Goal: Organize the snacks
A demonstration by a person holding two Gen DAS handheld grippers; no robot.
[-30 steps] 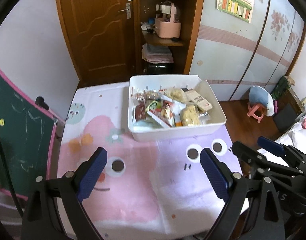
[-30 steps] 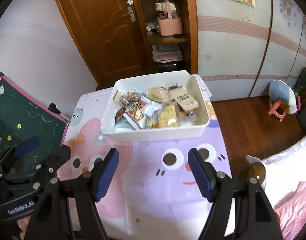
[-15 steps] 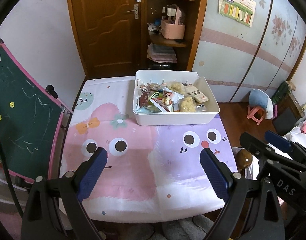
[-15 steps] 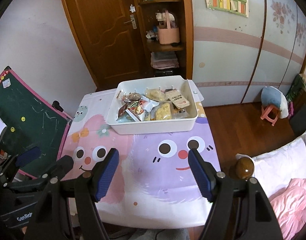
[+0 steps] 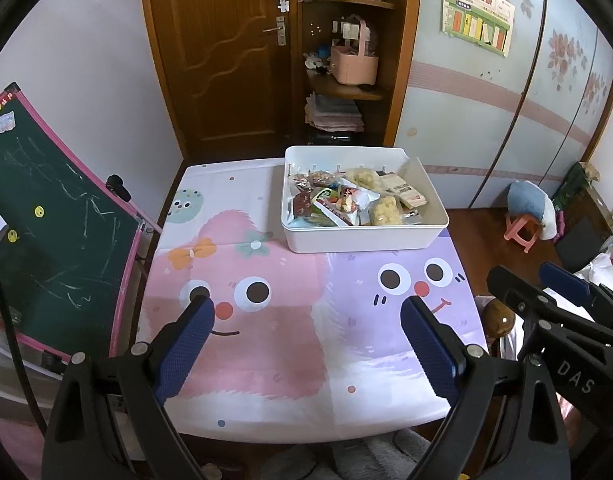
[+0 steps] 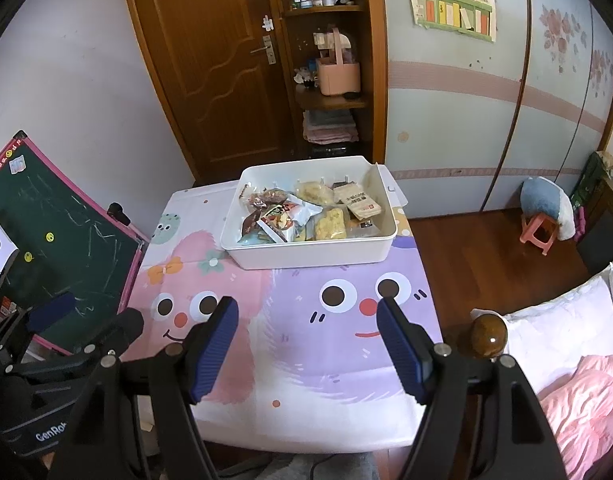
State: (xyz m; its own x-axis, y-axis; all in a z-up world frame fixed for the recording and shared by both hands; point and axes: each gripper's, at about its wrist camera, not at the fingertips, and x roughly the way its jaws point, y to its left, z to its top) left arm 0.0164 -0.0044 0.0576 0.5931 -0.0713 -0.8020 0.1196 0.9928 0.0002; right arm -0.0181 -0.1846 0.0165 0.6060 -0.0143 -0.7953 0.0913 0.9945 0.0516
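A white plastic bin (image 5: 362,238) (image 6: 310,254) sits at the far right of the table, filled with several snack packets (image 5: 346,204) (image 6: 306,214). My left gripper (image 5: 306,340) is open and empty, held high above the near table edge, well back from the bin. My right gripper (image 6: 308,338) is open and empty too, beside the left one, equally far back. The right gripper shows at the right of the left wrist view (image 5: 546,292); the left gripper shows at the lower left of the right wrist view (image 6: 66,320).
The table wears a pink and purple cartoon cloth (image 5: 290,320) (image 6: 306,320). A green chalkboard (image 5: 46,220) leans at its left. A brown door (image 5: 222,60) and corner shelves (image 5: 346,80) stand behind. A bed with a round bedpost (image 6: 488,334) lies right.
Both grippers have pulled back and up from the bin, so the whole table now shows. Both stay open and empty.
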